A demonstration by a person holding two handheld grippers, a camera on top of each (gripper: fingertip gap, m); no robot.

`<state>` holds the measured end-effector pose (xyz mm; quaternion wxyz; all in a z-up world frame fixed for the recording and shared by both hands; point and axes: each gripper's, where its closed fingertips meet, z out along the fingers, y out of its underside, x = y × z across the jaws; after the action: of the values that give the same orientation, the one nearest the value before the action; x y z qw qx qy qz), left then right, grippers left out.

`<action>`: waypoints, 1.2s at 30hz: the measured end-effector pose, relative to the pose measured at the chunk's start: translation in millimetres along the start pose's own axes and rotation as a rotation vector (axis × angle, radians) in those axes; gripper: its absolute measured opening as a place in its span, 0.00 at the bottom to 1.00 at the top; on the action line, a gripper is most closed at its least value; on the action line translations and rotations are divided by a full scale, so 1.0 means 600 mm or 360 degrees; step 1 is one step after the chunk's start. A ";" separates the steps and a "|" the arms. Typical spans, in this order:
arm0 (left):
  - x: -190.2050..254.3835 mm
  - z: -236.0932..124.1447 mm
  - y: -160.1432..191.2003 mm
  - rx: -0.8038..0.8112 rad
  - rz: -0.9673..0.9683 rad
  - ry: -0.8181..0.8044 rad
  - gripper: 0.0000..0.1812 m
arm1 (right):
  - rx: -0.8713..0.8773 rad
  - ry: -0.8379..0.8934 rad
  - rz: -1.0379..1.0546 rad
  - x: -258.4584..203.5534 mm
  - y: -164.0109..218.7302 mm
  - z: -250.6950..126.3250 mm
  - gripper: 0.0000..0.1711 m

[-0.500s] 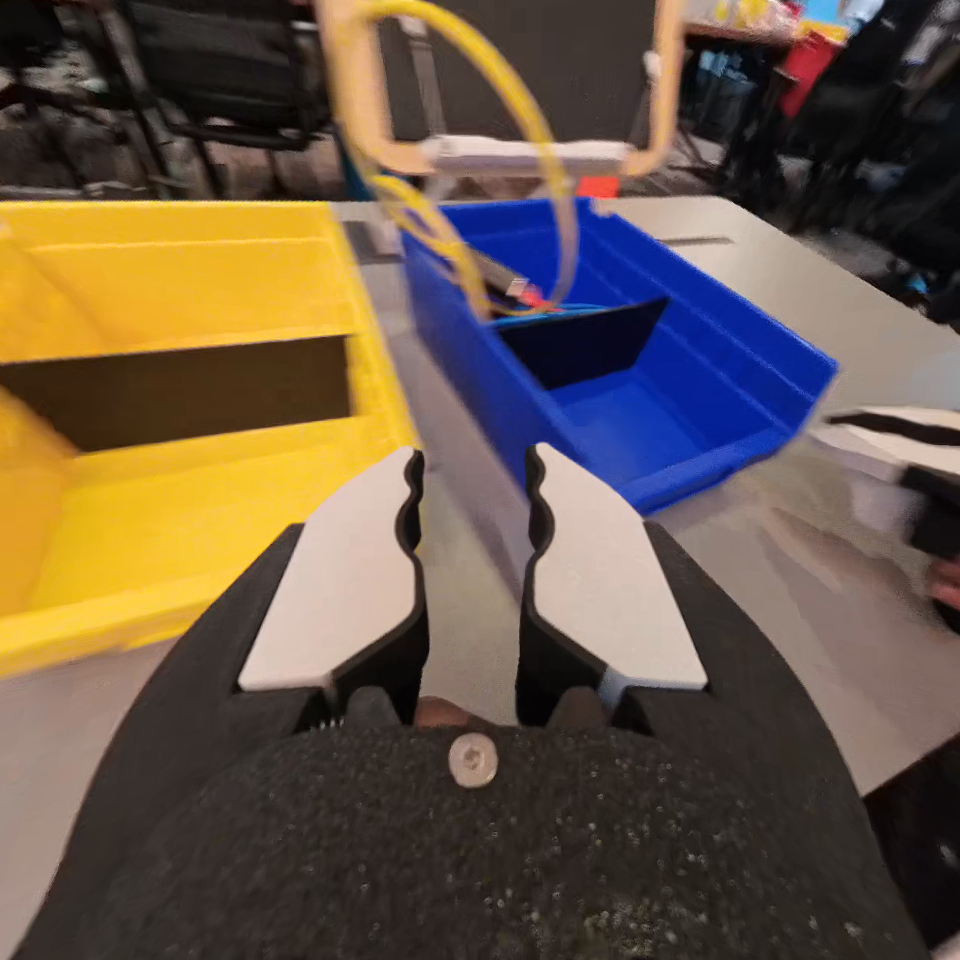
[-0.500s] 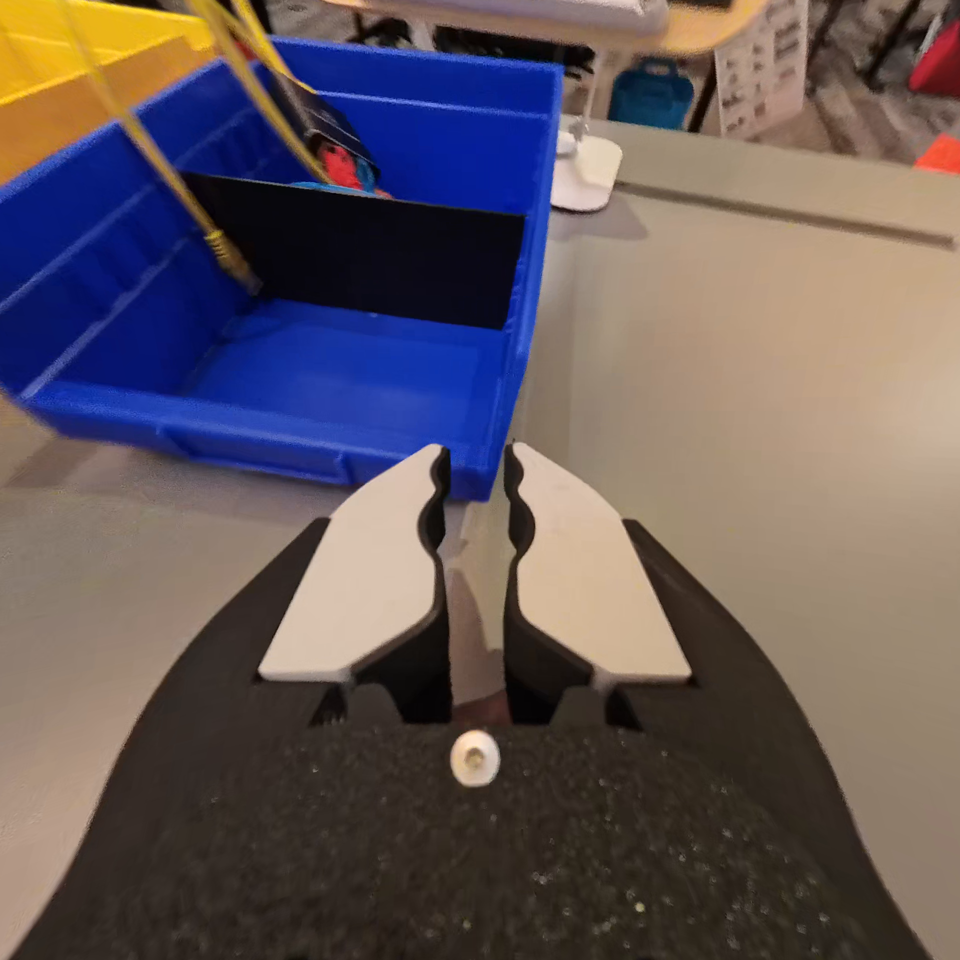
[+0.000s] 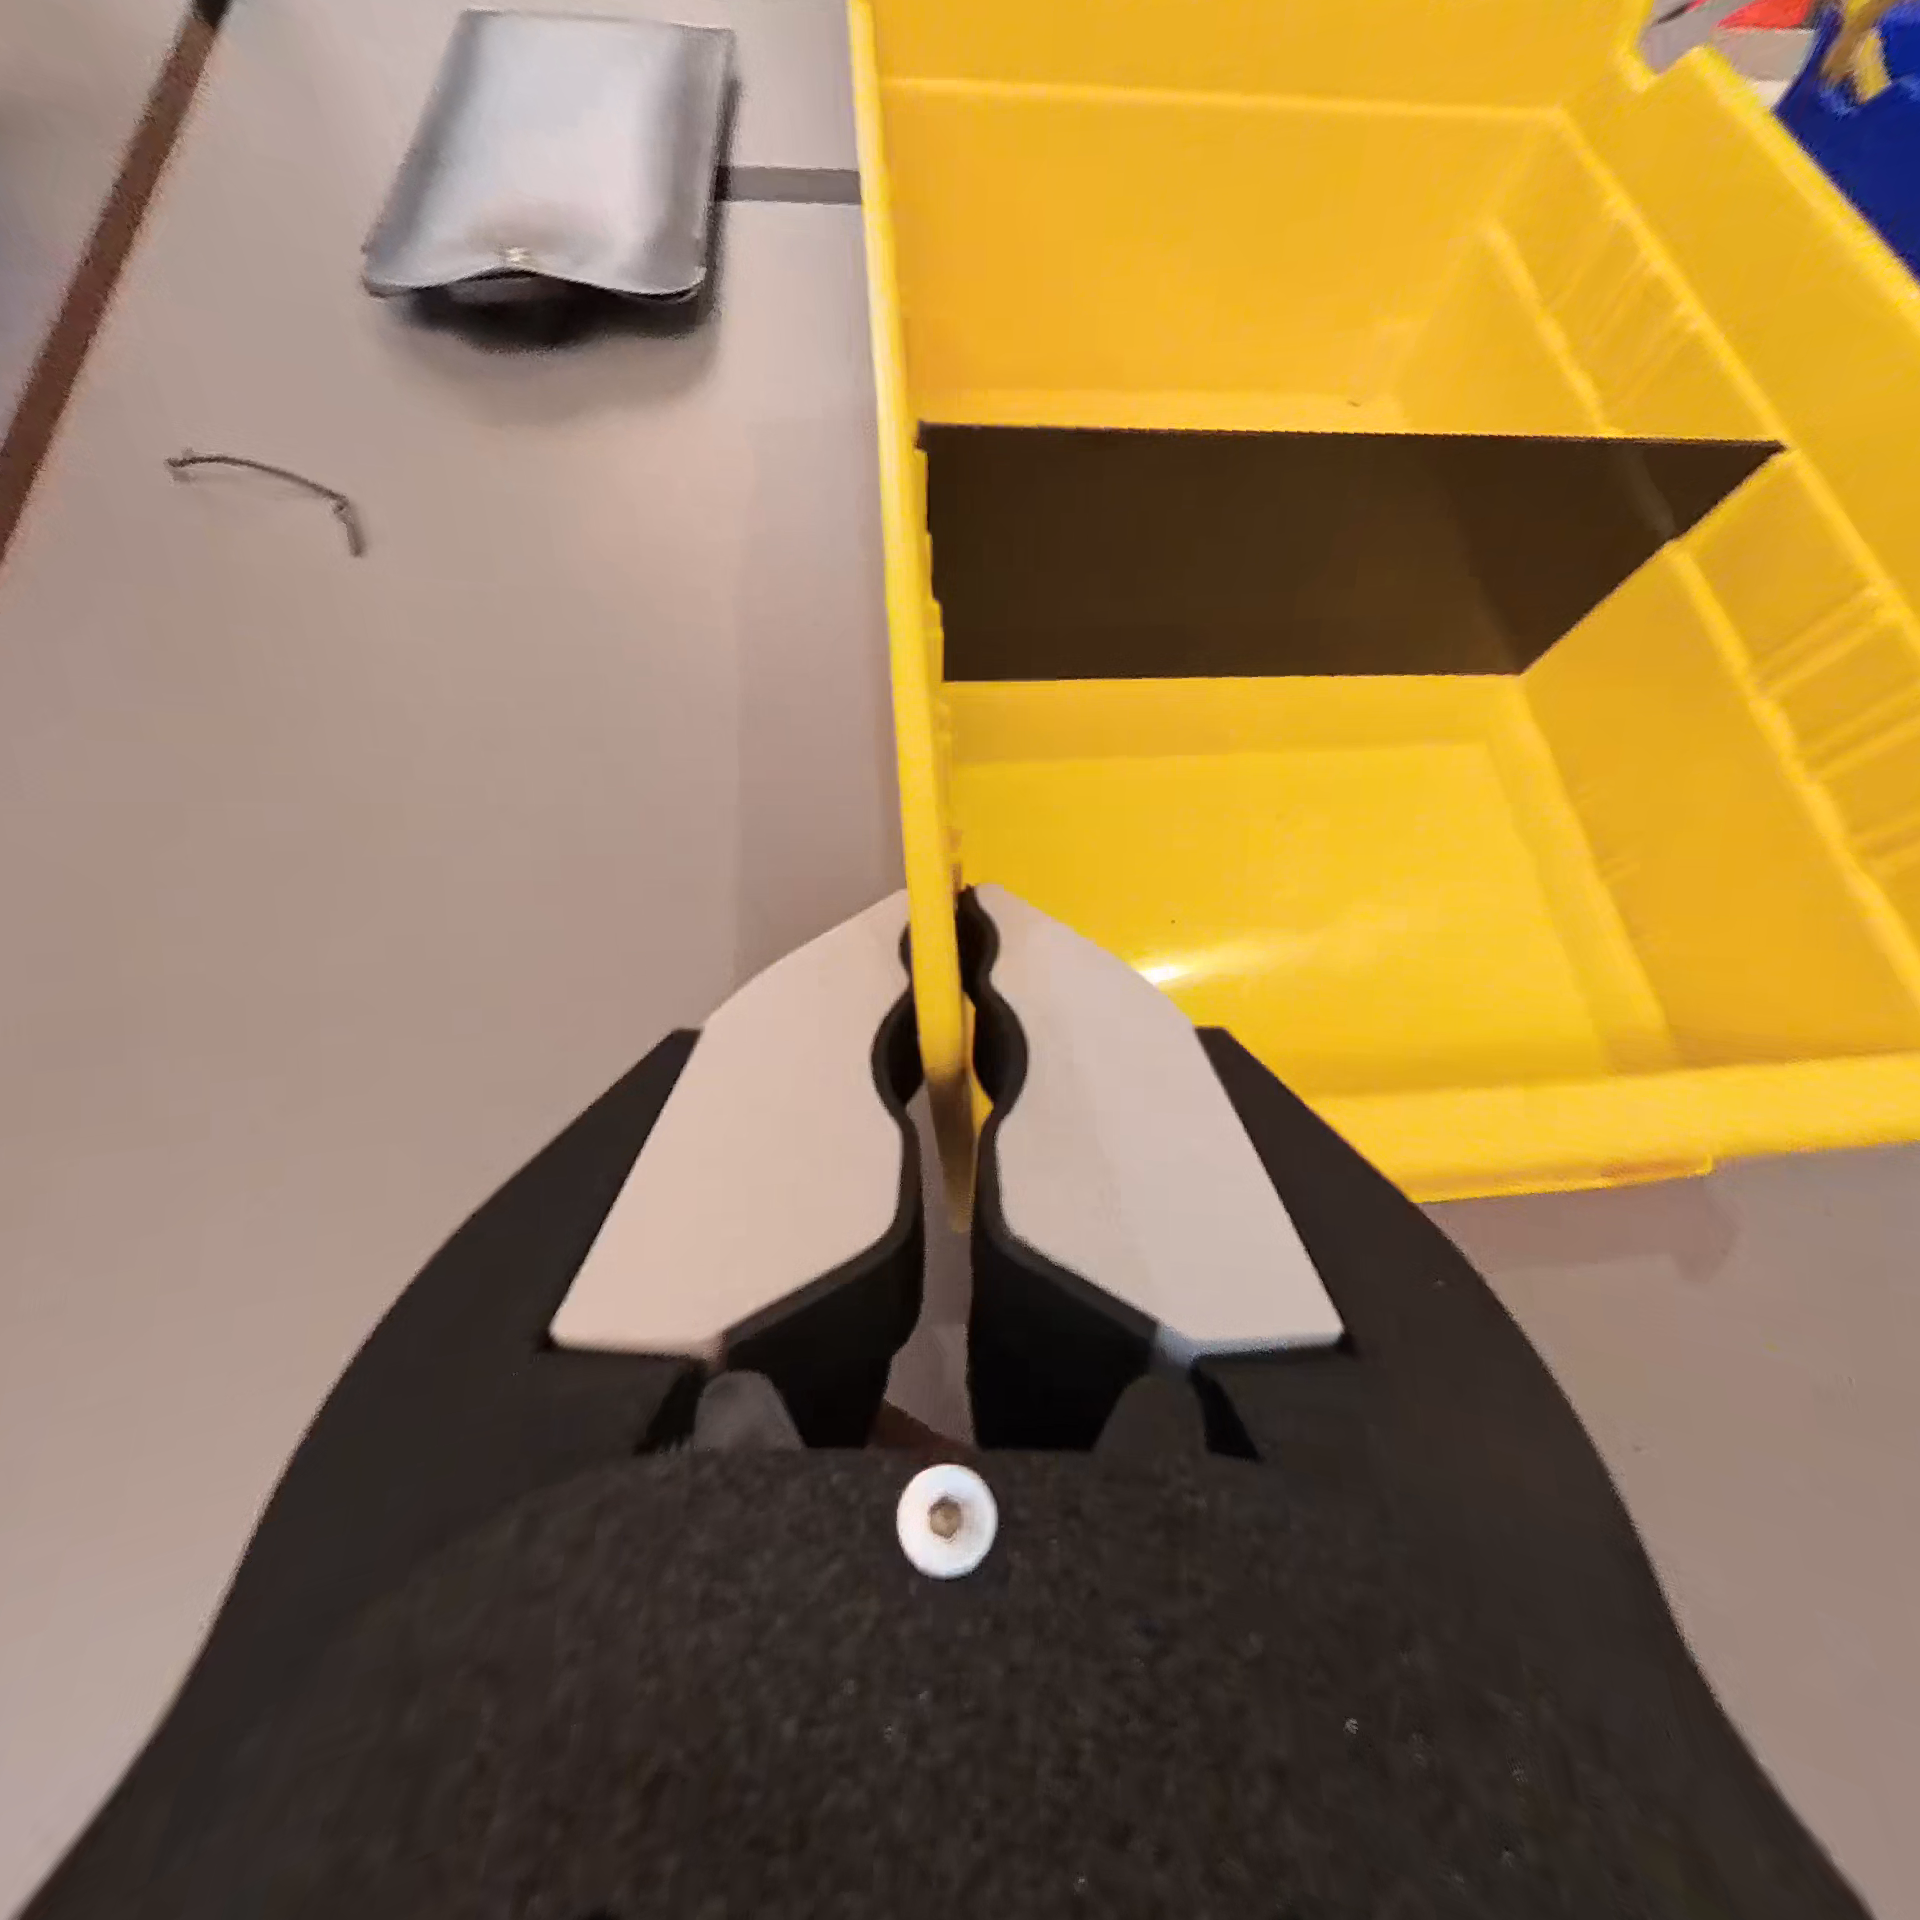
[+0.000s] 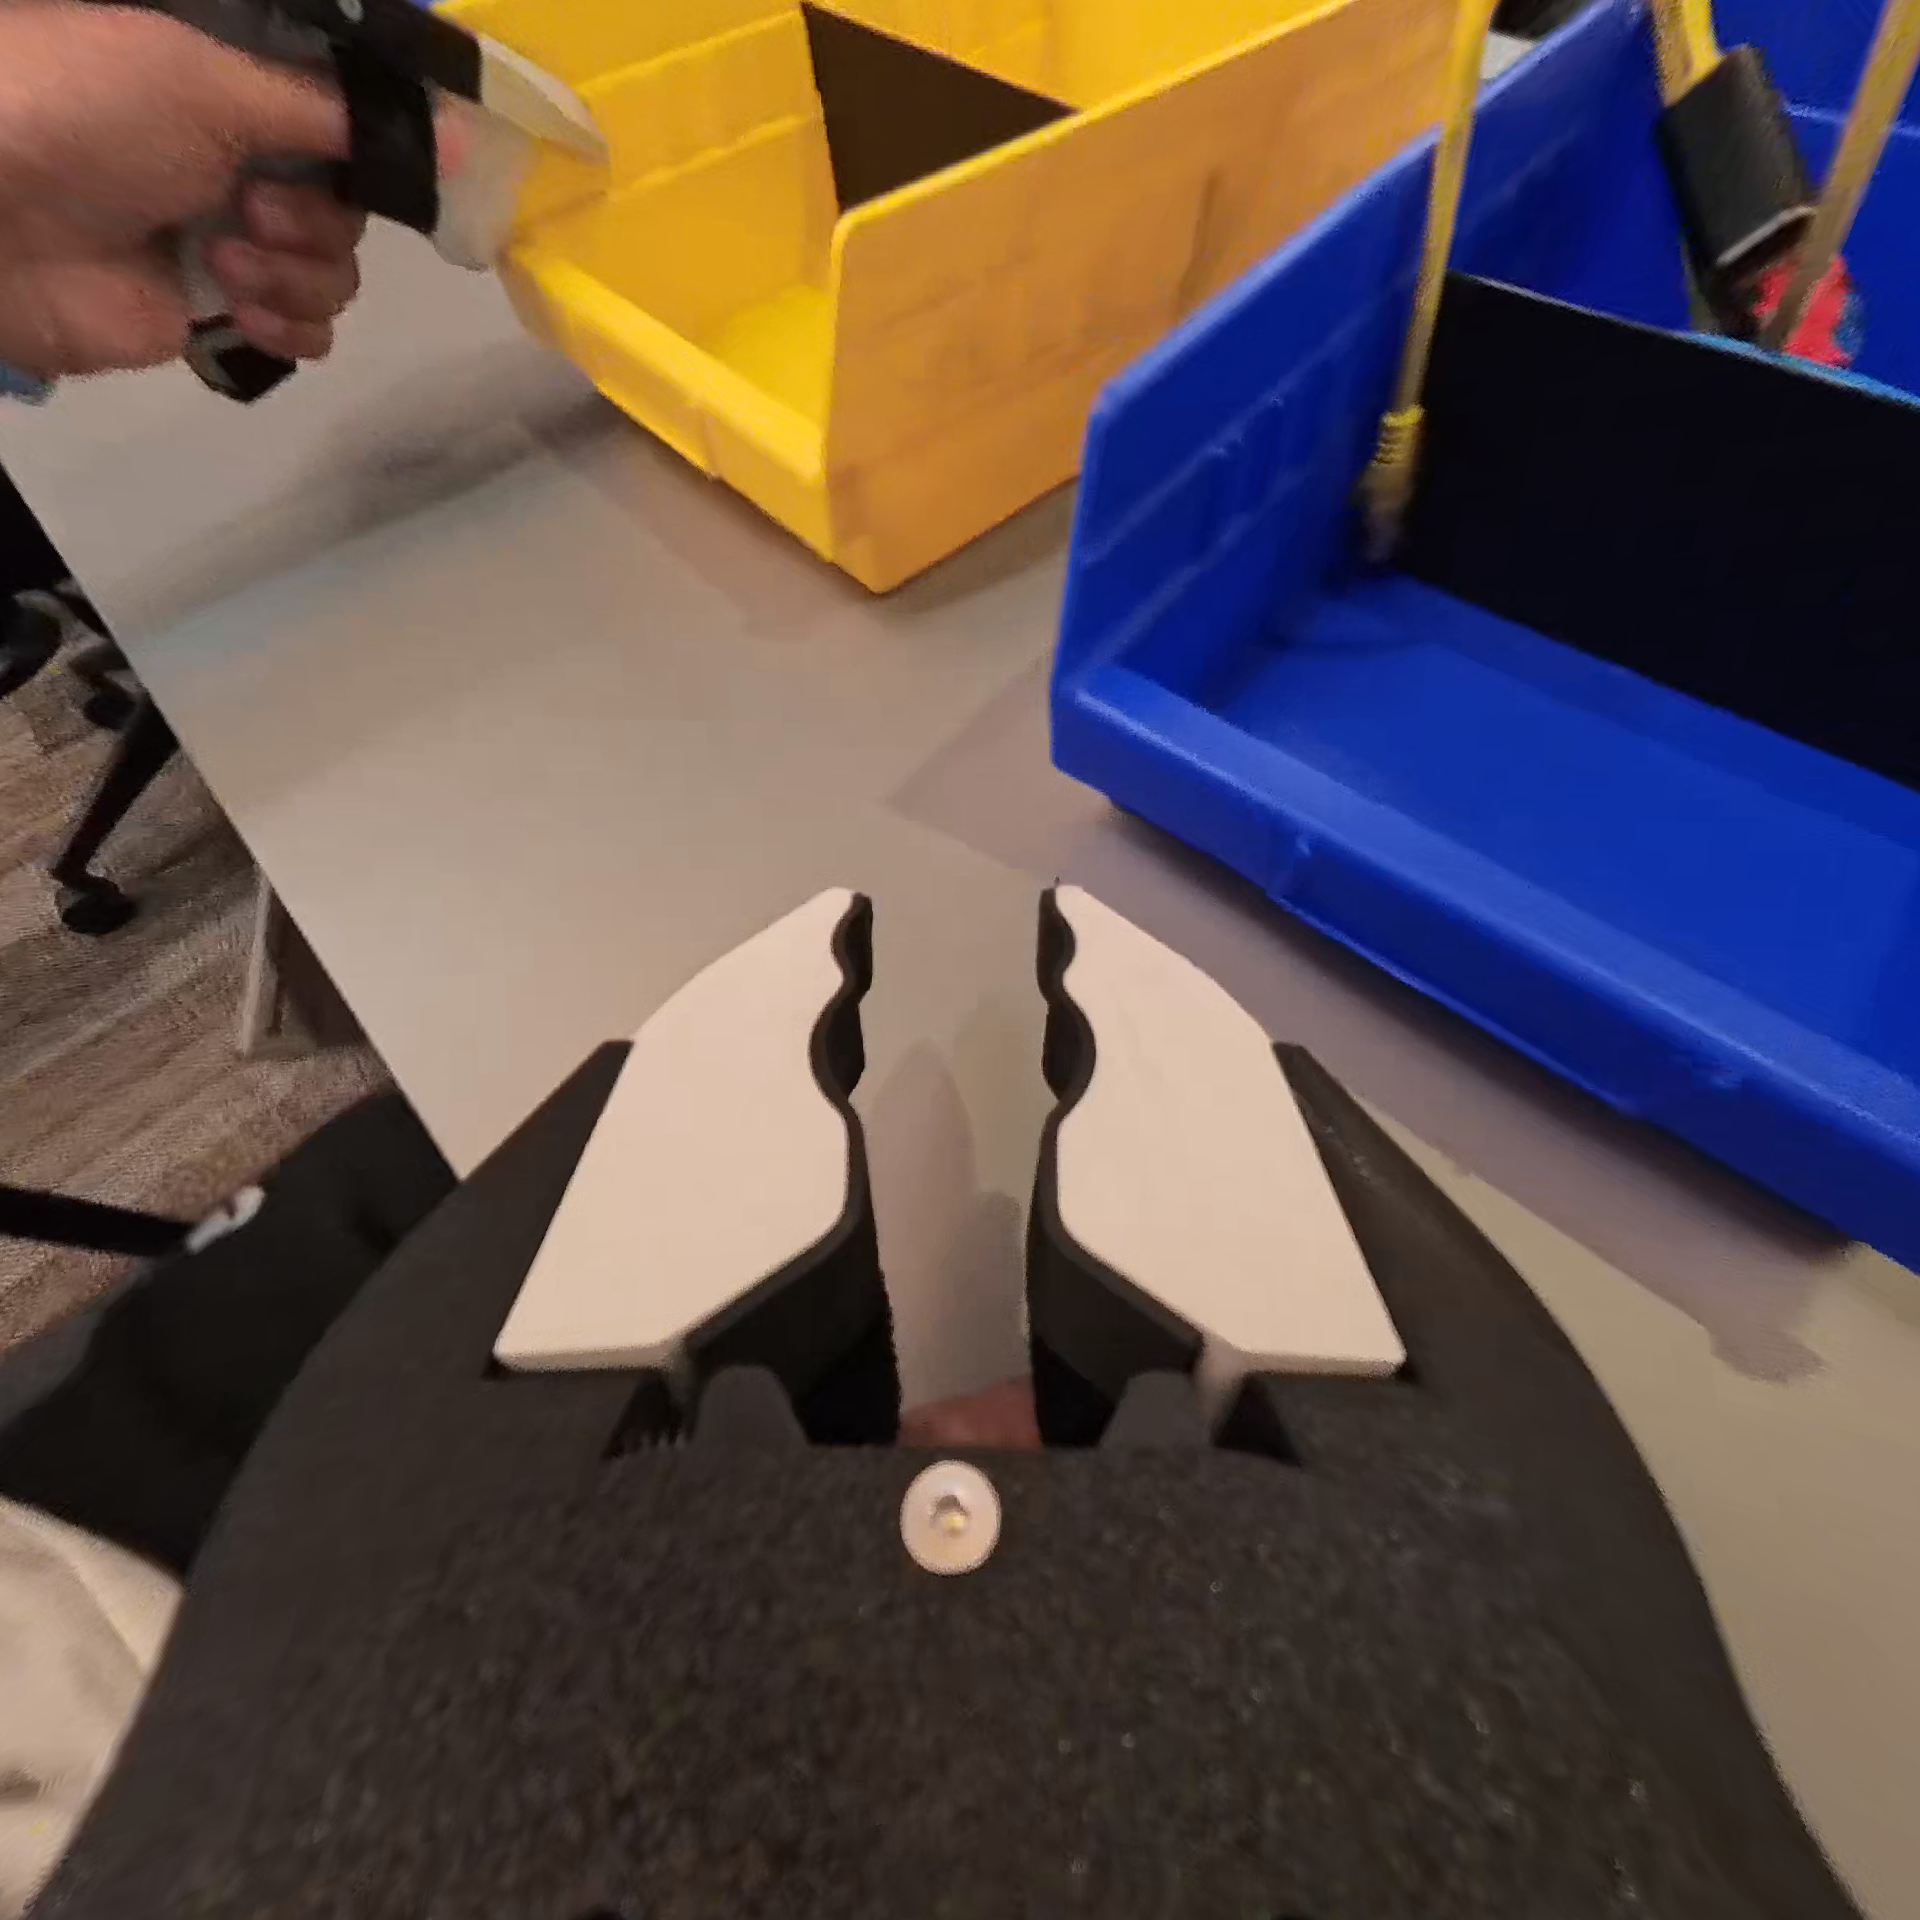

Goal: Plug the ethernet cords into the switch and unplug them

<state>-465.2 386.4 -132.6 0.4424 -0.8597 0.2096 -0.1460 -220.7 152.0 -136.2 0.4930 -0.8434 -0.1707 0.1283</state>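
We see the left gripper (image 3: 940, 914) closed on the left side wall of the yellow plastic bin (image 3: 1299, 904), the thin wall pinched between its grey-and-black fingers near the bin's front corner. A black divider panel (image 3: 1299, 561) splits that bin into two compartments. On the grey table (image 3: 468, 779) to the left of the bin lie a flat silvery pouch (image 3: 561, 166) and a short bent piece of wire (image 3: 281, 488).

The right gripper (image 4: 954, 904) hangs over bare tabletop with its fingers apart and nothing between them. Just ahead to its right stands a blue plastic bin (image 4: 1455, 821). A yellow ethernet cord (image 4: 1439, 229) dangles over it, with its plug (image 4: 1387, 468) at the rim beside the bin's black divider. We cannot make out a switch with certainty. A person's hand (image 4: 156, 208) grips the left gripper at the yellow bin.
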 end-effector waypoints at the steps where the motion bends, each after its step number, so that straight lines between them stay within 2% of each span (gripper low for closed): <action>1: 0.001 -0.007 0.005 0.0000 -0.0022 -0.0029 0.02 | 0.0010 0.0012 0.0024 -0.009 -0.010 0.015 0.18; 3: 0.009 -0.029 0.021 0.0020 -0.0113 -0.0058 0.02 | 0.0015 0.0050 0.0079 -0.027 -0.027 0.050 0.24; 6: 0.036 -0.075 0.055 0.0029 -0.0060 -0.0162 0.02 | 0.0017 0.0071 0.0145 -0.062 -0.048 0.105 0.37; 7: 0.050 -0.092 0.067 0.0038 -0.0060 -0.0174 0.02 | 0.0013 0.0130 0.0171 -0.064 -0.054 0.119 0.36; 9: 0.069 -0.124 0.090 0.0064 -0.0043 -0.0221 0.02 | 0.0017 0.0192 0.0226 -0.070 -0.064 0.136 0.33; 10: 0.077 -0.139 0.101 0.0072 -0.0054 -0.0230 0.02 | 0.0038 0.0219 0.0259 -0.072 -0.070 0.138 0.25; 11: 0.084 -0.153 0.111 0.0082 -0.0072 -0.0234 0.02 | 0.0061 0.0264 0.0293 -0.069 -0.074 0.136 0.11; 12: 0.089 -0.165 0.120 0.0086 -0.0075 -0.0236 0.03 | 0.0063 0.0308 0.0301 -0.066 -0.074 0.132 0.08; 17: 0.107 -0.235 0.144 0.0124 -0.0056 -0.0340 0.03 | 0.0035 0.0372 0.0135 -0.088 -0.071 0.110 0.03; 19: 0.122 -0.265 0.138 0.0199 -0.0060 -0.0392 0.04 | 0.0132 0.0385 0.0121 -0.093 -0.085 0.088 0.02; 21: 0.144 -0.290 0.111 0.0332 -0.0034 -0.0421 0.04 | 0.0290 0.0424 0.0078 -0.087 -0.114 0.055 0.02; 24: 0.202 -0.302 0.032 0.0543 0.0079 -0.0394 0.04 | 0.0517 0.0565 0.0035 -0.041 -0.168 -0.020 0.02; 29: 0.384 -0.260 -0.140 0.0782 0.0224 -0.0146 0.03 | 0.0740 0.0940 0.0034 0.121 -0.227 -0.191 0.02; 33: 0.599 -0.174 -0.219 0.0813 0.0284 0.0141 0.02 | 0.0683 0.1311 0.0052 0.294 -0.193 -0.342 0.03; 36: 0.769 -0.088 -0.209 0.0708 0.0292 0.0320 0.02 | 0.0593 0.1478 0.0255 0.426 -0.117 -0.436 0.02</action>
<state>-58.0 189.1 30.4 0.6089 -0.6998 0.2923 -0.2325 101.1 83.7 38.6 0.6477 -0.7195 0.1576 -0.1947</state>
